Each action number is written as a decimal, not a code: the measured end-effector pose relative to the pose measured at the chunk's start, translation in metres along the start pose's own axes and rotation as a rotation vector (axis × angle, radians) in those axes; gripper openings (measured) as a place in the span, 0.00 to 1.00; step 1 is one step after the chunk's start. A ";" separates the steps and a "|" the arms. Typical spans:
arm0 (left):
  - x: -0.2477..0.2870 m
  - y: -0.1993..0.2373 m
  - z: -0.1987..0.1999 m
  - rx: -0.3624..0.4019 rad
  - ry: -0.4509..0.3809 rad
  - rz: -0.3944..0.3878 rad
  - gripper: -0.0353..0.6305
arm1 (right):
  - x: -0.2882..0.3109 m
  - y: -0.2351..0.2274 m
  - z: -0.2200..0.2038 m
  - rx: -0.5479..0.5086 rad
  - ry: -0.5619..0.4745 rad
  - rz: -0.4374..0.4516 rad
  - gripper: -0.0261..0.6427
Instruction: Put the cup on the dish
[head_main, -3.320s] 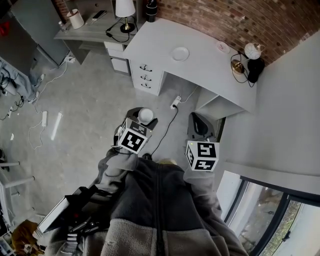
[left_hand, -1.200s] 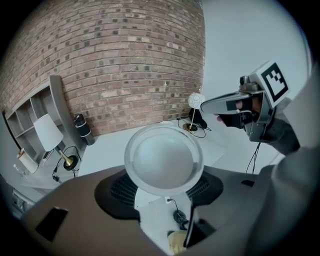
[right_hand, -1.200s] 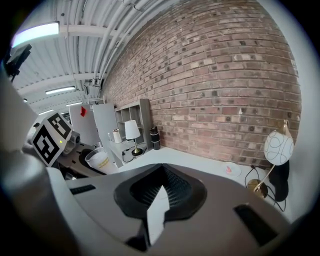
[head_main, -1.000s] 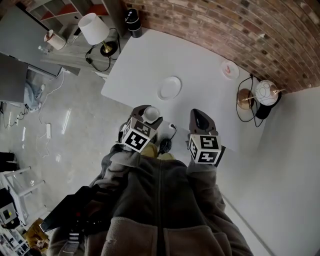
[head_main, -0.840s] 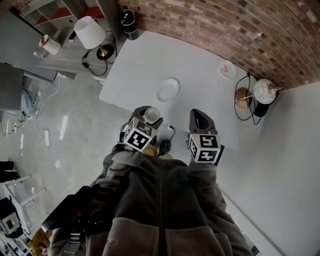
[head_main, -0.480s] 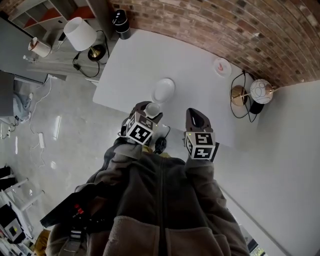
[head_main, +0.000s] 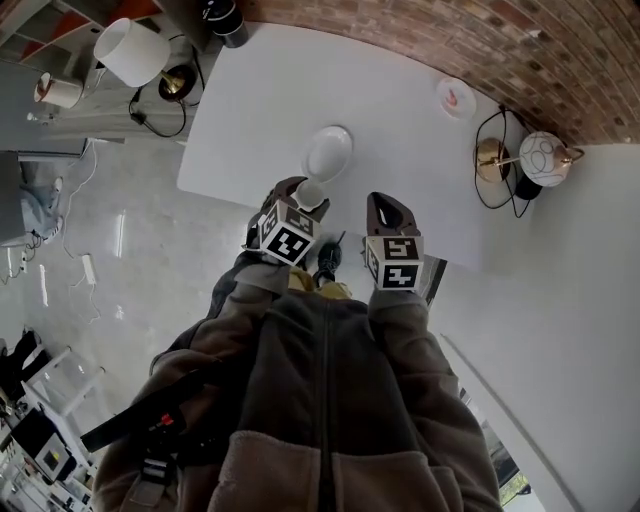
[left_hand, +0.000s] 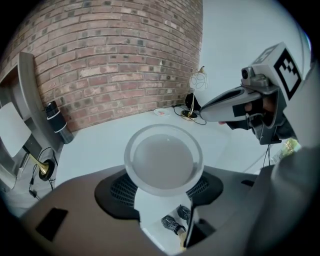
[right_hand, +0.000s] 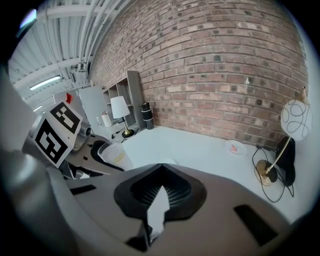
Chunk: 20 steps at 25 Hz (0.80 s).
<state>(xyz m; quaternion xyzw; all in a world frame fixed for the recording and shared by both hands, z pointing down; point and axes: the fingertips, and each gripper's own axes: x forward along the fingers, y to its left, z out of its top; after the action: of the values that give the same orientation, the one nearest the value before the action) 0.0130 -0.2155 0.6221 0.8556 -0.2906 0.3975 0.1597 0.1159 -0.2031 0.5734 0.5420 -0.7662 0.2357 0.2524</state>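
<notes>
**One cup held just short of one dish**

A white-shaded lamp (head_main: 130, 50) stands left of the white table (head_main: 400, 110). The left gripper (head_main: 297, 200) clamps the single translucent cup (head_main: 310, 192) upright over the table's near edge, beside the one white dish (head_main: 328, 152). The right gripper (head_main: 384, 206) hovers empty, jaws together. Farther right are one small saucer (head_main: 455, 96) and one globe lamp (head_main: 545, 158).

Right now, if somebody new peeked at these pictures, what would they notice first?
Probably the pale cup, clamped in the left hand-held gripper and held over the near edge of the white table, just short of the round white dish. Behind the table runs a big brick wall. The right hand-held gripper hangs beside the left one, shut and empty.
</notes>
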 end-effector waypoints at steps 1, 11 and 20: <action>0.005 0.001 -0.001 0.001 0.003 0.000 0.44 | 0.004 -0.001 -0.003 0.000 0.010 0.004 0.04; 0.054 0.010 -0.026 0.047 0.071 -0.029 0.44 | 0.039 -0.006 -0.032 0.082 0.072 0.021 0.04; 0.091 0.027 -0.033 0.049 0.079 -0.019 0.44 | 0.065 -0.002 -0.057 0.081 0.147 0.054 0.04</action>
<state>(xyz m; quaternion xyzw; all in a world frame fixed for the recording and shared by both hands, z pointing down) 0.0230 -0.2537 0.7143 0.8456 -0.2660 0.4364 0.1538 0.1064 -0.2133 0.6586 0.5121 -0.7497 0.3125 0.2793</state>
